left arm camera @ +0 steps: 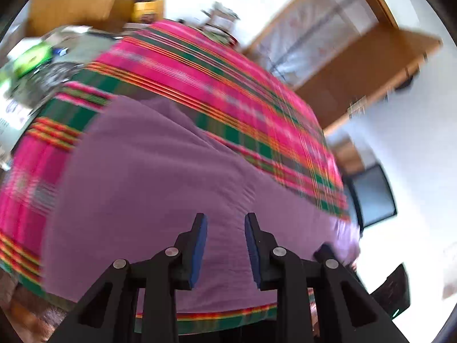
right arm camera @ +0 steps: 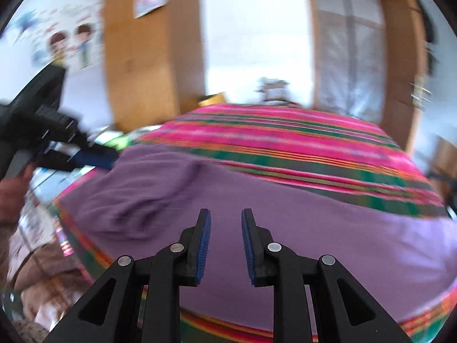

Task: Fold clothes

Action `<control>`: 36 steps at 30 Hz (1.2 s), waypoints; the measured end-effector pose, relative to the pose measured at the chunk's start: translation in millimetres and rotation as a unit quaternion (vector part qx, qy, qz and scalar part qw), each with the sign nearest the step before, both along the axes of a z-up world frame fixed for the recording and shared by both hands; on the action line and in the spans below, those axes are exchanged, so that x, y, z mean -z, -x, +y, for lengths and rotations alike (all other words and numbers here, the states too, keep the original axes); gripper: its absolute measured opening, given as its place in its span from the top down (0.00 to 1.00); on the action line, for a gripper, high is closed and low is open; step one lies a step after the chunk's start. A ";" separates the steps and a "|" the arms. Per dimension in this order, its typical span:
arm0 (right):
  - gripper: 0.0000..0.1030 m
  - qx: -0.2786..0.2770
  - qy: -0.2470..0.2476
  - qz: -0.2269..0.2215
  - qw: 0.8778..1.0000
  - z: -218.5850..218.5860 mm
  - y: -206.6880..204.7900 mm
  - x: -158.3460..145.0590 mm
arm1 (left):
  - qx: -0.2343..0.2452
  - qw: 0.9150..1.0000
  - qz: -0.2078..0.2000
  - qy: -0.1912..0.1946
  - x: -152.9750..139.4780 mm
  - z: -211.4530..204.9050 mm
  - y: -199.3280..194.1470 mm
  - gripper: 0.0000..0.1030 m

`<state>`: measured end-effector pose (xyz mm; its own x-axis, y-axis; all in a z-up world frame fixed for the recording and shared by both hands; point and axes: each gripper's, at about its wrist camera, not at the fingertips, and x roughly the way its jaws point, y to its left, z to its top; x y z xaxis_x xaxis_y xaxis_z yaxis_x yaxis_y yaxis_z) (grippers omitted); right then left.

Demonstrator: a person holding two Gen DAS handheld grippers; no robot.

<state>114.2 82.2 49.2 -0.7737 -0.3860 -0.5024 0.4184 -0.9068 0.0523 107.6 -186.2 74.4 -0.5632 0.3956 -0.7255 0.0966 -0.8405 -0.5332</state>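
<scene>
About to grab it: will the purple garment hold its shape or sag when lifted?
Probably sags: the purple garment lies limp, with soft wrinkles bunched at its left end. It looks thin and light. It may drag on the striped cloth under it.

My right gripper [right arm camera: 226,223] hangs parted above the purple garment [right arm camera: 257,214] on the striped pink cloth [right arm camera: 285,143], the left gripper [right arm camera: 108,158] at its far corner.
</scene>
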 end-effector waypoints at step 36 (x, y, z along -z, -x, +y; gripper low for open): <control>0.78 0.334 -0.036 -0.033 0.941 256.7 12.8 32.6 | 0.213 0.977 -0.022 -0.005 42.9 201.5 63.0 0.72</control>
<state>101.4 338.9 16.6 -0.7980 0.2128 -0.5639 -0.2493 -0.9684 -0.0126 44.6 15.4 31.5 -0.3138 0.5942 -0.7406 -0.2385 -0.8043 -0.5443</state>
